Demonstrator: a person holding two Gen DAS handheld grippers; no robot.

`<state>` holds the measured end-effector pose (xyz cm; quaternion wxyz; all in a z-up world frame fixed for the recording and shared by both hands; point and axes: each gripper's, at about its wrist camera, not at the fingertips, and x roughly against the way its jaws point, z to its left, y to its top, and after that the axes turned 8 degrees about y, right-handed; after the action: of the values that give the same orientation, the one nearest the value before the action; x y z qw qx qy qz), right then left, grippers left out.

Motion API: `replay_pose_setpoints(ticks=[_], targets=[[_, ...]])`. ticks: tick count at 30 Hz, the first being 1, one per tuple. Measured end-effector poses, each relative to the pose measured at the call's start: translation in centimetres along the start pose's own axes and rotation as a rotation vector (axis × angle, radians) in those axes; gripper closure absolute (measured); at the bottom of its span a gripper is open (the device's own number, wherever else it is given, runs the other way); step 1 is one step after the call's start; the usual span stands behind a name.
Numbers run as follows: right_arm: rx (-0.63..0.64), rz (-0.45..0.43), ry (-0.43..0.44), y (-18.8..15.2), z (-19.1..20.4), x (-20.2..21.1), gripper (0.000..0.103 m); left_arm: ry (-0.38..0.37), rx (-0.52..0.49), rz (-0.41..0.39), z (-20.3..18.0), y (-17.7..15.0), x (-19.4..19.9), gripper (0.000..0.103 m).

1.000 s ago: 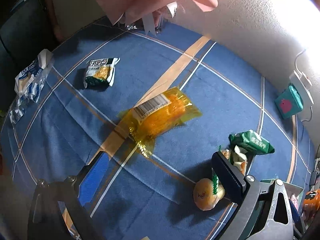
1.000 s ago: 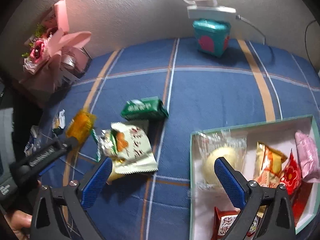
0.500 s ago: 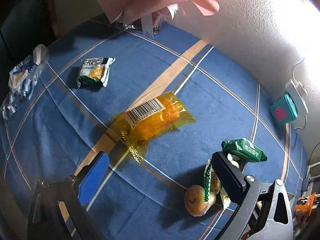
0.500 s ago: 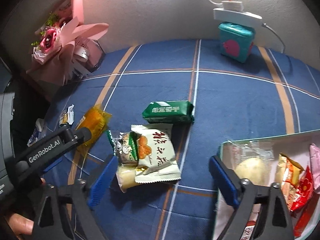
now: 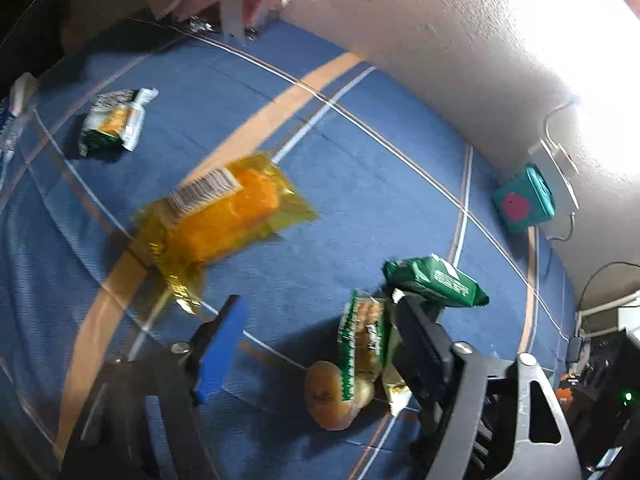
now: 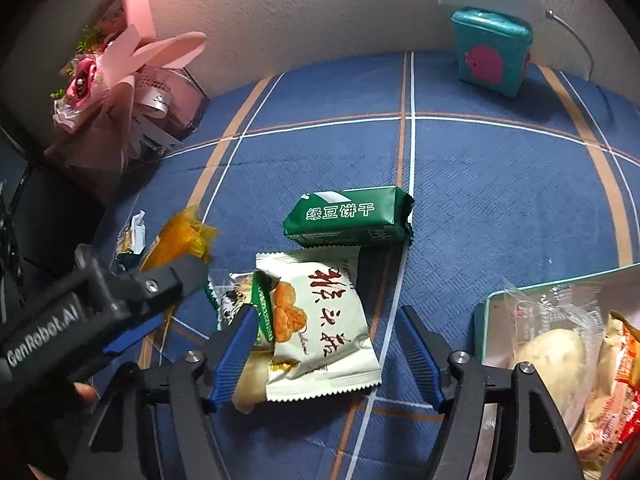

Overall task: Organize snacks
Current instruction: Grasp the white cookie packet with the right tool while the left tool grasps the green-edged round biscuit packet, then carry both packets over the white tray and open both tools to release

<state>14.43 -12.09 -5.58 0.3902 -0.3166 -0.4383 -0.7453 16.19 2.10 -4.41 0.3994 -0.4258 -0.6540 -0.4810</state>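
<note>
My right gripper [image 6: 326,354] is open and low over the blue cloth, its fingers either side of a cream snack packet [image 6: 318,326]. That packet lies on a green-edged pack [image 6: 230,300] and a clear-wrapped bun [image 6: 250,380]. A green biscuit pack [image 6: 348,216] lies just beyond. The snack box [image 6: 486,308] at right holds several snacks. My left gripper [image 5: 320,340] is open, above the cloth. An orange packet [image 5: 224,216] lies ahead of it to the left. The bun [image 5: 328,392], green-edged pack [image 5: 362,336] and green biscuit pack [image 5: 436,280] are by its right finger.
A small green-and-white snack [image 5: 112,124] lies far left on the cloth. A pink bouquet [image 6: 116,92] stands at the back left. A teal box [image 6: 492,50] with a white power strip sits by the wall. The left gripper's body [image 6: 100,312] crosses the right view's left side.
My right gripper moved left and down, from over the box edge onto the cream packet. My left gripper swung right toward the bun pile, and its jaws narrowed somewhat.
</note>
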Motion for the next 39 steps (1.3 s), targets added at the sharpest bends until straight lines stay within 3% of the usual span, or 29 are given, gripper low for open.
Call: replay_pose_setpoints(ticks=[7,10,12,14,23,39], targets=[[-0.015,0.011,0.006,0.0,-0.4,-1.3,0.041,-0.092,0.004,0.047,-0.9,-0.4,-1.8,0.057],[-0.012,0.010,0.009,0.0,-0.5,-1.4,0.045,-0.155,0.037,0.068,-0.8,-0.6,-2.3,0.062],[-0.010,0.010,0.006,0.0,-0.6,-1.5,0.046,-0.155,0.046,0.065,-0.8,-0.7,-2.3,0.067],[-0.007,0.008,0.002,-0.1,-0.6,-1.4,0.047,-0.142,0.053,0.055,-0.7,-0.7,-2.1,0.079],[-0.024,-0.007,0.009,0.1,-0.7,-0.4,0.048,-0.175,0.075,0.024,-0.3,-0.7,-0.9,0.083],[-0.019,-0.083,-0.013,0.4,0.1,5.4,0.048,-0.186,0.052,-0.095,-0.7,-0.4,4.8,0.083]])
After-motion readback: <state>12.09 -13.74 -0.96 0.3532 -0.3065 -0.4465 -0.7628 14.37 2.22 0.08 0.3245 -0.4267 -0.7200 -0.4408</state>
